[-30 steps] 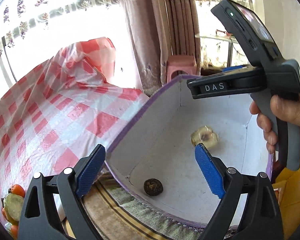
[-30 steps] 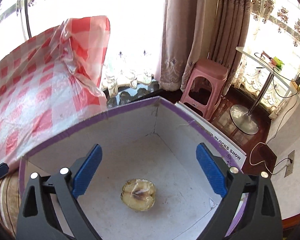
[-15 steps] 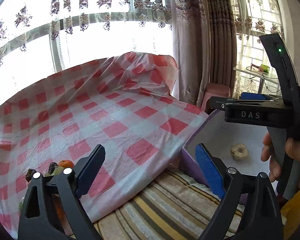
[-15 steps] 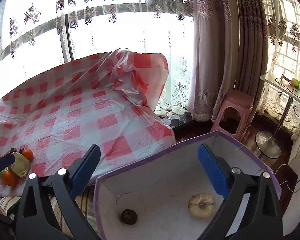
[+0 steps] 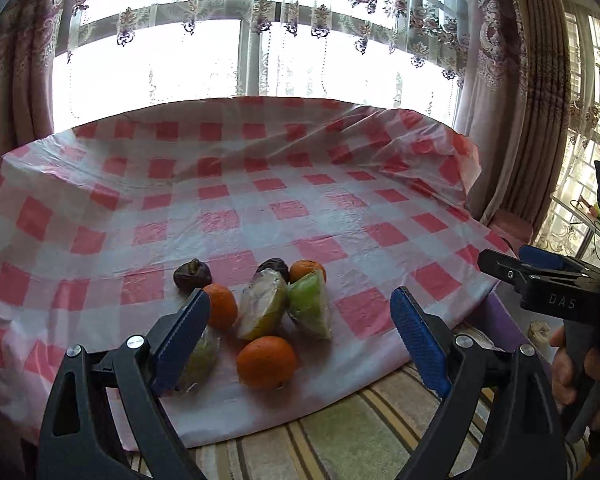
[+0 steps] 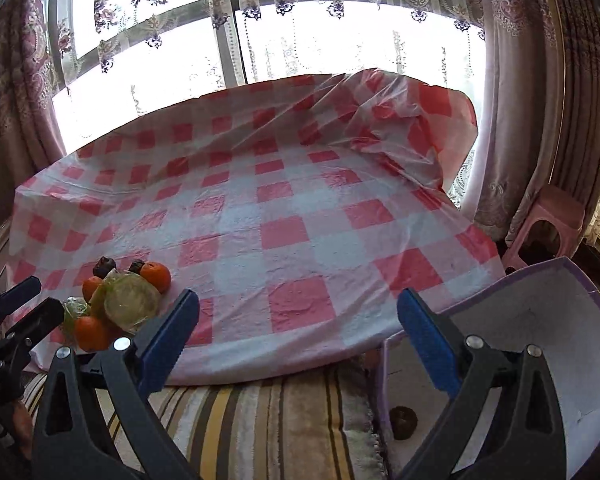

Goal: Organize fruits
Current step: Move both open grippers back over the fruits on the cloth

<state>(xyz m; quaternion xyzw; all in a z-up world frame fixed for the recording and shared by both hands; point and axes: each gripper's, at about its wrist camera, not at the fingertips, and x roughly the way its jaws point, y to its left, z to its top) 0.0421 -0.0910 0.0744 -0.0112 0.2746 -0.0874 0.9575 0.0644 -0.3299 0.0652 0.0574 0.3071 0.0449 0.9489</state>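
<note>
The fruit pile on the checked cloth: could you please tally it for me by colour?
Orange fruits: 3
Dark brown fruits: 2
Wrapped green-yellow pieces: 3
Total: 8

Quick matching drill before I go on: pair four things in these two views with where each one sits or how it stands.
Things:
1. nearest orange
2. dark round fruit
3. pink stool
4. left gripper

Places or states:
A. on the floor beside the curtain
B. inside the purple-edged box
C. jaws open, nothing between the pads
D. on the checked tablecloth, at the front of the fruit pile

Pairs: 1-D, 2-B, 3-A, 4-C
</note>
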